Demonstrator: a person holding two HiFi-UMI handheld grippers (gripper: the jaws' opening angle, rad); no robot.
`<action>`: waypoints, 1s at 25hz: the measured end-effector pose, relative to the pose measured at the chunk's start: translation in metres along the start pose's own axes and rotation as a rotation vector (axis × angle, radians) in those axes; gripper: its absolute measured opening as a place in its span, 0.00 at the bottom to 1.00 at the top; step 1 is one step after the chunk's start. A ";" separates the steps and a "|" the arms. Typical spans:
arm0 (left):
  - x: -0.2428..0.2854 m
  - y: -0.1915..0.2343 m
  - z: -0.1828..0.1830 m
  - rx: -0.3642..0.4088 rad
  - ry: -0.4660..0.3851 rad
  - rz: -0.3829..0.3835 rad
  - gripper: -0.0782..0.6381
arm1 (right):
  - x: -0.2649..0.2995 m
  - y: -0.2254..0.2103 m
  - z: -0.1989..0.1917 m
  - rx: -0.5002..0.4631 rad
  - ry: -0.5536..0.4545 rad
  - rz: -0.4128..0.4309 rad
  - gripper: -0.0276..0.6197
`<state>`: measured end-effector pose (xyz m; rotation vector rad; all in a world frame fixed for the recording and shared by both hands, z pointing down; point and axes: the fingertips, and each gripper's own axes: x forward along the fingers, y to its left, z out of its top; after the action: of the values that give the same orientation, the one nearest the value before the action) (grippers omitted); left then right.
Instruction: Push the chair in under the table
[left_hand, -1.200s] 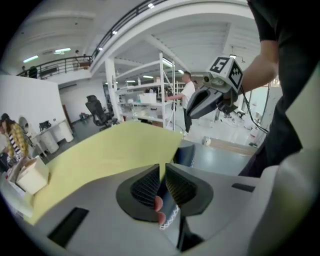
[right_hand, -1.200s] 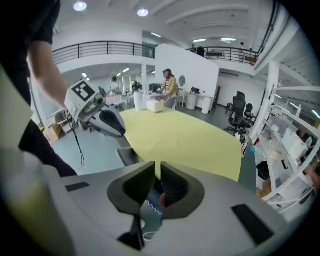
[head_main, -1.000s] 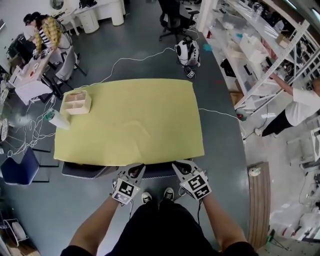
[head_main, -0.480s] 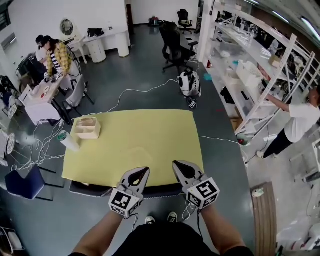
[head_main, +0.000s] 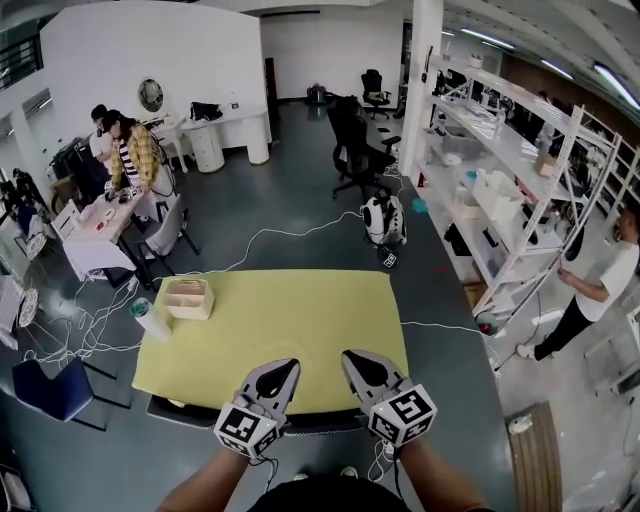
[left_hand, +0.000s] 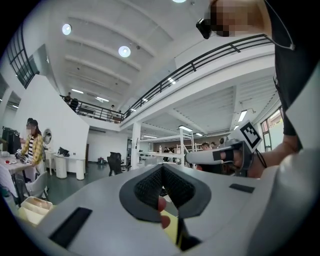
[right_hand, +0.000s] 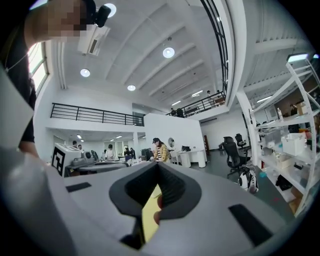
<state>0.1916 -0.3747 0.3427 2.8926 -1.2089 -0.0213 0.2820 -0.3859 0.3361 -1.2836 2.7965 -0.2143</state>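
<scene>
Yellow worktop (head_main: 270, 320) hides most of the chair (head_main: 320, 422), its dark edge just beneath the jaws of left gripper (head_main: 280, 370) and right gripper (head_main: 356, 360), both closed on nothing; judged rigid, moderately heavy, best pushed at the backrest.

Grey floor (head_main: 290, 205), white wall (head_main: 120, 50), shelving (head_main: 490, 135) at right

A pale wooden compartment tray (head_main: 188, 298) is sitting at the far left corner of the yellow rectangular tabletop (head_main: 290, 330). A pale, green-topped bottle (head_main: 150, 318) is standing just beside it at the left edge. A dark padded chair (head_main: 320, 422) is sitting beneath the near edge. A white metal shelving rack (head_main: 520, 200) is standing well off the right edge.
</scene>
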 end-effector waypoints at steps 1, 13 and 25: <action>-0.002 0.001 0.004 -0.007 -0.005 0.003 0.12 | 0.000 0.002 0.002 0.014 -0.005 0.000 0.06; -0.029 0.019 0.035 -0.077 -0.101 0.035 0.12 | -0.006 0.017 0.037 0.004 -0.087 0.004 0.06; -0.052 0.028 0.035 -0.105 -0.115 0.081 0.12 | -0.009 0.020 0.028 0.011 -0.045 -0.035 0.06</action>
<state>0.1347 -0.3569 0.3090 2.7843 -1.2998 -0.2467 0.2758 -0.3686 0.3055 -1.3185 2.7336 -0.1996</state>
